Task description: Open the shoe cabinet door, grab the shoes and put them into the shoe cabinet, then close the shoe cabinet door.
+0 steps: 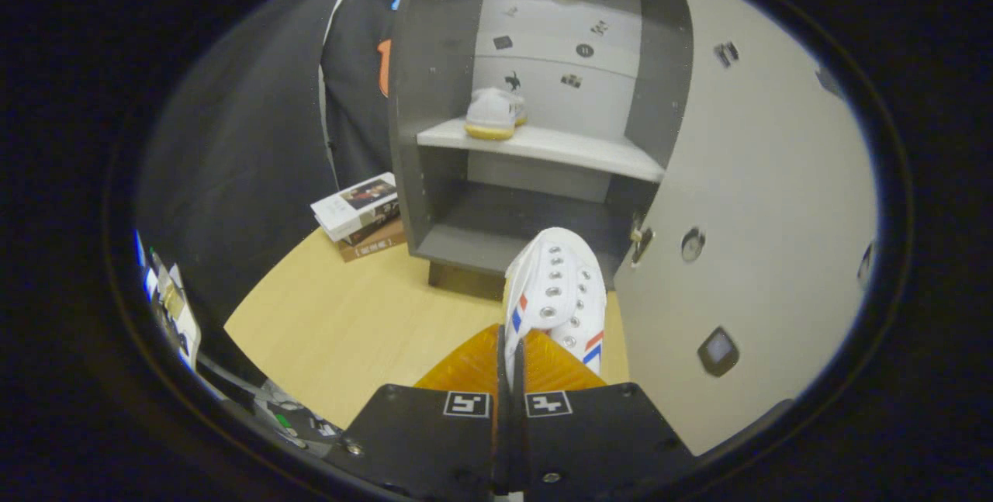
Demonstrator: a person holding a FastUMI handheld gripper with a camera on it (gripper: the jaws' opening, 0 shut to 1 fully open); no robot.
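My gripper [510,347] is shut on a white shoe [557,292] with red and blue stripes; both fingers pinch its heel edge and the toe points ahead toward the cabinet. The grey shoe cabinet [434,176] stands just beyond, its door [760,199] swung open to the right of the shoe. On the cabinet's pale middle shelf [558,147] rests a second white shoe [493,114] with a tan sole. The lower compartment [512,226] lies dark behind the held shoe's toe.
The cabinet stands on a light wooden floor [349,323]. A stack of books [358,215] lies to the left of the cabinet's base. The open door stands close on the right of the held shoe.
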